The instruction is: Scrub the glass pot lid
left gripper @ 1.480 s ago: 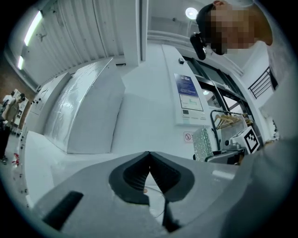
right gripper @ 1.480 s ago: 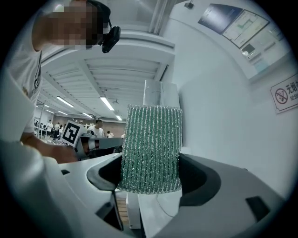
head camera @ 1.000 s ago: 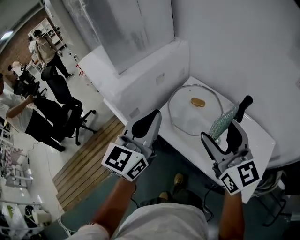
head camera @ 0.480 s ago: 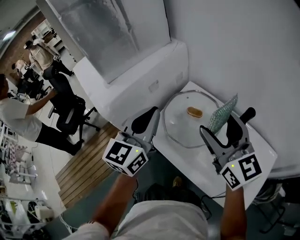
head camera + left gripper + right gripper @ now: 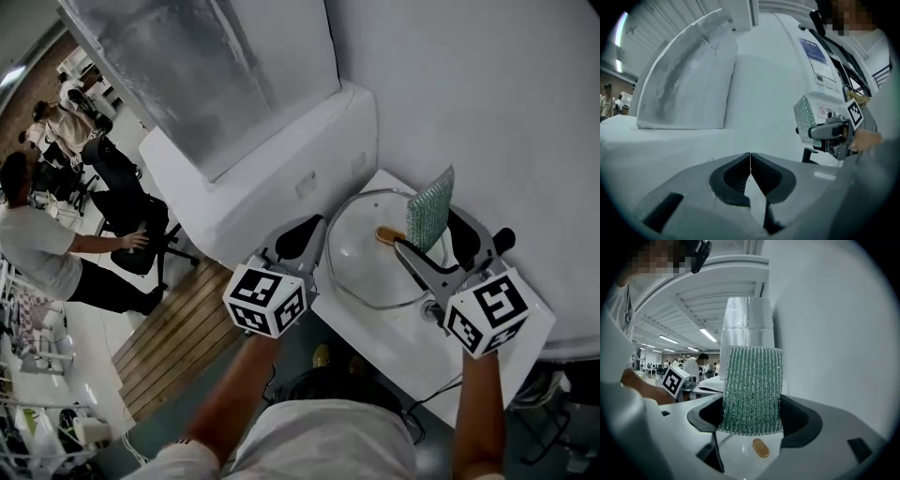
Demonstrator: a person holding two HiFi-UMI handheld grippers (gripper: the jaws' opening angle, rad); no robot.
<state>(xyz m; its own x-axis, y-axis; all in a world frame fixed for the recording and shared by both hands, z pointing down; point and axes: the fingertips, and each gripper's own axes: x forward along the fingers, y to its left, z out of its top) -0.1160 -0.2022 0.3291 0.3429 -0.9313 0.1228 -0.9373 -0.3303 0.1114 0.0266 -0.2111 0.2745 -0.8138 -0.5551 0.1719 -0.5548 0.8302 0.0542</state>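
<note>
The round glass pot lid (image 5: pixel 361 255) lies flat on a small white table (image 5: pixel 405 330), with its oval amber knob (image 5: pixel 390 234) facing up. My right gripper (image 5: pixel 437 240) is shut on a green scouring pad (image 5: pixel 430 207) that stands upright above the lid's right part, close to the knob. In the right gripper view the pad (image 5: pixel 751 390) fills the gap between the jaws, and the knob (image 5: pixel 761 447) lies just below it. My left gripper (image 5: pixel 304 236) is shut and empty, hovering by the lid's left rim. In the left gripper view its jaws (image 5: pixel 750 165) meet, and the right gripper (image 5: pixel 830 131) with the pad shows to the right.
A white wall and a white boxed unit (image 5: pixel 272 159) stand close behind the table. A black handle (image 5: pixel 504 237) sticks out at the table's right side. To the left are a wooden floor strip (image 5: pixel 178 337), an office chair (image 5: pixel 131 220) and several people.
Both grippers have moved forward over the table. The pad, earlier to the right of the lid, now hangs over it by the knob; the left gripper now reaches the lid's left rim.
</note>
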